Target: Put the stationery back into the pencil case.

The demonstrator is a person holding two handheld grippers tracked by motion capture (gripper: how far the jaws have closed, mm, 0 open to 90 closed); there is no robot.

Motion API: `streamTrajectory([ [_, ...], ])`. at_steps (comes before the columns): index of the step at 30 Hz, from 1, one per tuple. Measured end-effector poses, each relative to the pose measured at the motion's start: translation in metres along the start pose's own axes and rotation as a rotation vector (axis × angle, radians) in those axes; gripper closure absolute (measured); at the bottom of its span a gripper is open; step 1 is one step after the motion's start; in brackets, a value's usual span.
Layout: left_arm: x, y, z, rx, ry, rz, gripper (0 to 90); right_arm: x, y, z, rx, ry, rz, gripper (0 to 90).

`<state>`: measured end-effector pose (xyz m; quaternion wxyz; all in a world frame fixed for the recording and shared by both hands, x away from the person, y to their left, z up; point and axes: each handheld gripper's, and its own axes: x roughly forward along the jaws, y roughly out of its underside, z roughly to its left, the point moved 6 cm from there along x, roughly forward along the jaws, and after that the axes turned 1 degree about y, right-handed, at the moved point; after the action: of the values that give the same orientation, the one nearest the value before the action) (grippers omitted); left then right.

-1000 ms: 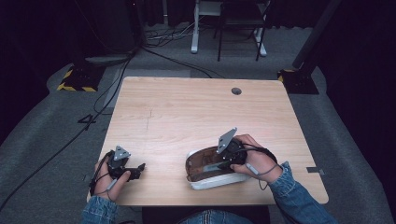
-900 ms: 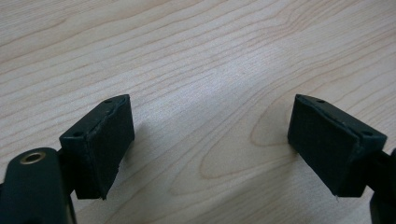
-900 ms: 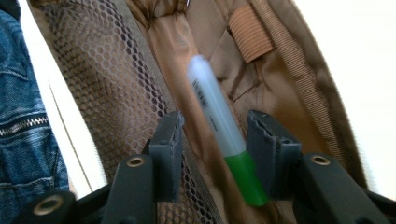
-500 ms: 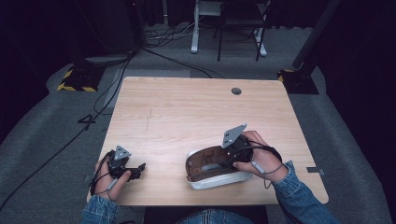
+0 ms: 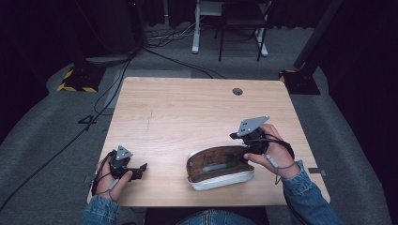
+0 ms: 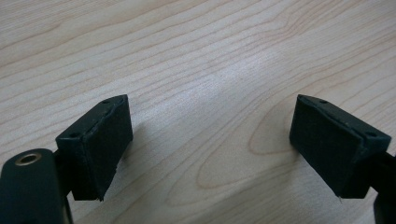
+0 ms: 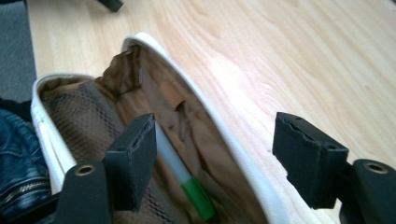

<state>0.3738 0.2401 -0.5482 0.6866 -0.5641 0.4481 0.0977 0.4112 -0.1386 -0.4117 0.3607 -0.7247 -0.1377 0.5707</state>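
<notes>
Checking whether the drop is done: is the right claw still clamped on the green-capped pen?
No: in the right gripper view the pen lies inside the open case, and the right claw stands open above it.

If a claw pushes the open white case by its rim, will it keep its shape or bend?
The case would probably bend somewhat: its brown lining is wrinkled near one end, which suggests soft walls. It will likely slide, not roll, since it lies flat on the table. The pen inside looks loose and may shift.
</notes>
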Motion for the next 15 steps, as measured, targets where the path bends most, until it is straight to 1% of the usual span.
streamTrajectory([
  [3,-0.001,0.001,0.000,0.002,-0.008,-0.004,13.5,-0.005,0.001,-0.008,0.020,0.026,-0.015,30.7],
  [6,-0.001,0.001,-0.001,-0.005,-0.001,-0.004,13.5,-0.008,0.002,-0.014,0.038,0.044,-0.028,29.5],
  [7,-0.001,0.001,-0.001,-0.005,-0.001,-0.004,13.4,-0.008,0.002,-0.014,0.038,0.044,-0.028,29.5],
  [10,-0.001,0.001,-0.001,-0.005,-0.001,-0.004,13.4,-0.013,0.005,-0.023,0.064,0.068,-0.039,29.0],
  [13,-0.001,0.001,-0.001,-0.005,-0.003,-0.005,13.4,-0.018,0.011,-0.034,0.080,0.109,-0.040,28.8],
  [15,-0.001,0.001,-0.001,0.001,-0.006,-0.003,13.3,-0.021,0.015,-0.042,0.112,0.130,-0.049,28.3],
])
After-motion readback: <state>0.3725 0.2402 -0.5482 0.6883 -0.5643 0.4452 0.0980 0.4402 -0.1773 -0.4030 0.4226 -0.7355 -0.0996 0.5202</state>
